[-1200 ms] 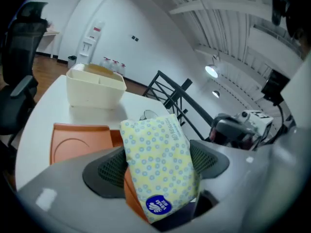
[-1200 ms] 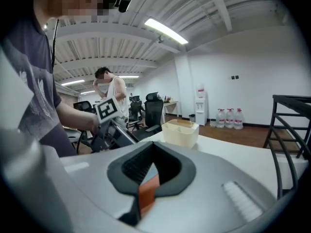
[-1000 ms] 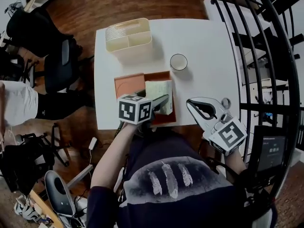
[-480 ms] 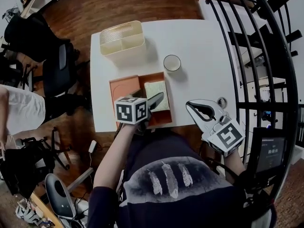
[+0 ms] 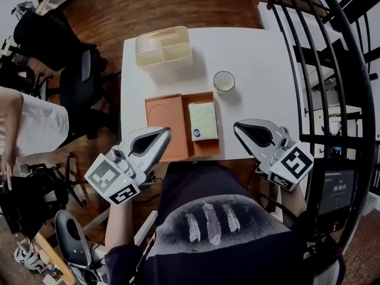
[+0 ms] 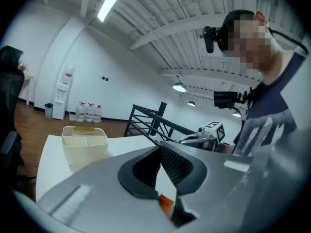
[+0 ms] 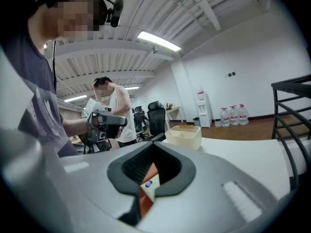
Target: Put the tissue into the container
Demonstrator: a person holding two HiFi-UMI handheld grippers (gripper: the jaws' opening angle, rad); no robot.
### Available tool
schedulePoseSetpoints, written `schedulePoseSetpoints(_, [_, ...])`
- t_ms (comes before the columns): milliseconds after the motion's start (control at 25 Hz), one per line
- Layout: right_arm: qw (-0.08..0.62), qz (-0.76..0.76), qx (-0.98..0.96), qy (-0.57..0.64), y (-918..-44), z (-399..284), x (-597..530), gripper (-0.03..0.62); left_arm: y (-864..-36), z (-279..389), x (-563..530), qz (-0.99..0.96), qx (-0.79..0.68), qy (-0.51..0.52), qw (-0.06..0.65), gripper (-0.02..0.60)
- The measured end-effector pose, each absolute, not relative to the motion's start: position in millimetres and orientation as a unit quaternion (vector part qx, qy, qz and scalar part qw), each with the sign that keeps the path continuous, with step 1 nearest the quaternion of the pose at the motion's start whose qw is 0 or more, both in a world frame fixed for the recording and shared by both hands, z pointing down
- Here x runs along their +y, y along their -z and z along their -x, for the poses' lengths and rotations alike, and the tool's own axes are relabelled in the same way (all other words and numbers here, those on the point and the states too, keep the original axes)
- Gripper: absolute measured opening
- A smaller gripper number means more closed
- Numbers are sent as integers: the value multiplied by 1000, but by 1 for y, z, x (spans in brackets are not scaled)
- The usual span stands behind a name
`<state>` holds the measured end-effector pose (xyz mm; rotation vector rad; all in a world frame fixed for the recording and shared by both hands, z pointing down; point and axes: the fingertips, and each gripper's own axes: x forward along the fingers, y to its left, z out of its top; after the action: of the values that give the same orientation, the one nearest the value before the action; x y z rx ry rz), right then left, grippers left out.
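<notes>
The tissue pack (image 5: 203, 122), pale green with a small blue label, lies flat in the right half of the orange container (image 5: 166, 126) near the table's front edge. My left gripper (image 5: 165, 133) is shut and empty, off the table's front left corner, apart from the container. My right gripper (image 5: 240, 127) is also shut and empty, hovering over the front edge just right of the container. In the right gripper view the tissue pack (image 7: 149, 184) and the orange container (image 7: 144, 204) show through the slit between the jaws. The left gripper view shows only a bit of orange container (image 6: 166, 205) there.
A cream divided organizer (image 5: 163, 45) stands at the white table's (image 5: 261, 58) back left, and a small round cup (image 5: 224, 80) sits behind the container. Black railing (image 5: 332, 70) runs along the right. Office chairs (image 5: 71, 70) and another person (image 5: 27, 126) are at the left.
The left gripper has pulled back from over the container toward the front left, off the table, and its jaws have shut. The tissue pack now lies flat, released. The right gripper barely moved.
</notes>
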<state>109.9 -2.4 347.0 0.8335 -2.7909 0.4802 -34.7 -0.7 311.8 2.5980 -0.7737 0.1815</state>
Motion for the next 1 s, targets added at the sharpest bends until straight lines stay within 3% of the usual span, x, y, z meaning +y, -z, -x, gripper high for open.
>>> schedulePoseSetpoints(320, [67,-223,-958,-170,-323,-65,-2,2,-313,49,30,-942,-258,-88,198,12])
schedulePoseSetpoints(1000, [76,-279,-944,-157,-327,-33,3,3,-320,77,38,-948,-228,-75,209,14])
